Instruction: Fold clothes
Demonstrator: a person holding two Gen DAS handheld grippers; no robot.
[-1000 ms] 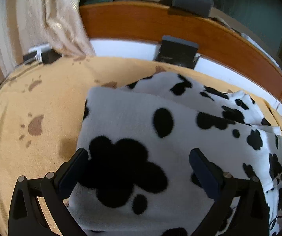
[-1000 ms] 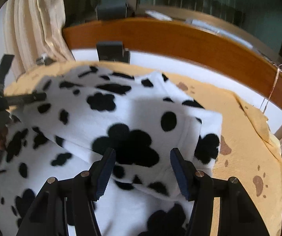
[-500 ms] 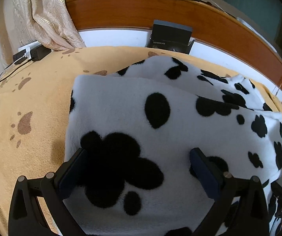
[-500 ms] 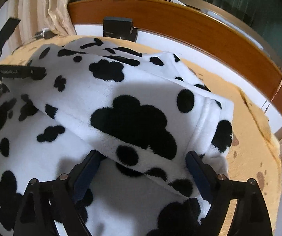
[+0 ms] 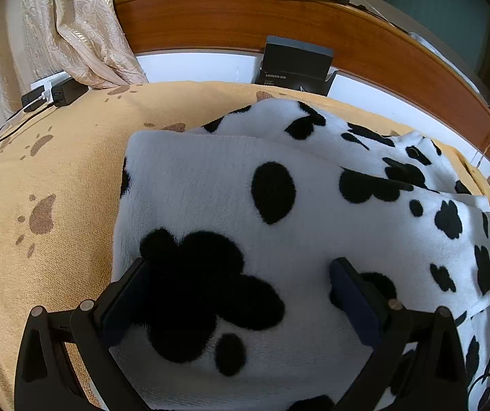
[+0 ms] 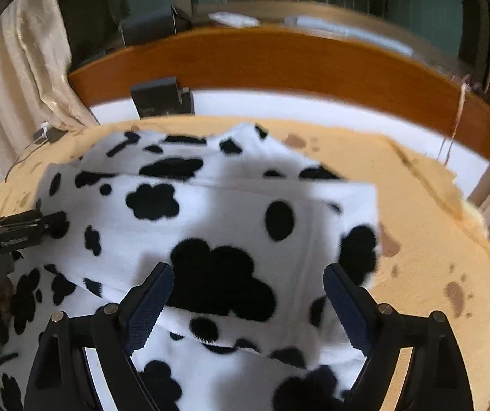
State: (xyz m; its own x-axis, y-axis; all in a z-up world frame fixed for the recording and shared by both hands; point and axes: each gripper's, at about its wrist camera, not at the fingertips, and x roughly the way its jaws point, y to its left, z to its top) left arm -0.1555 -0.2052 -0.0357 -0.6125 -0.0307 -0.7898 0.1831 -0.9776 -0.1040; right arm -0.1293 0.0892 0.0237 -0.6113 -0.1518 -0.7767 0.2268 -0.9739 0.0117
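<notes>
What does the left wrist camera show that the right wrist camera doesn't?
Only the left wrist view shows the white and black chargers clearly, with readable lettering on the black cardboard box. Only the right wrist view shows the other gripper's black frame. Both show the black-spotted white fleece garment, tan paw-print blanket and wooden headboard.

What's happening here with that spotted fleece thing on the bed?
A person holding a two-finger tool in each hand is folding a cow-print fleece garment on a tan paw-print blanket. One fold already lies across the top. Both the left gripper and the right gripper hang over it, fingers spread wide, gripping nothing.
</notes>
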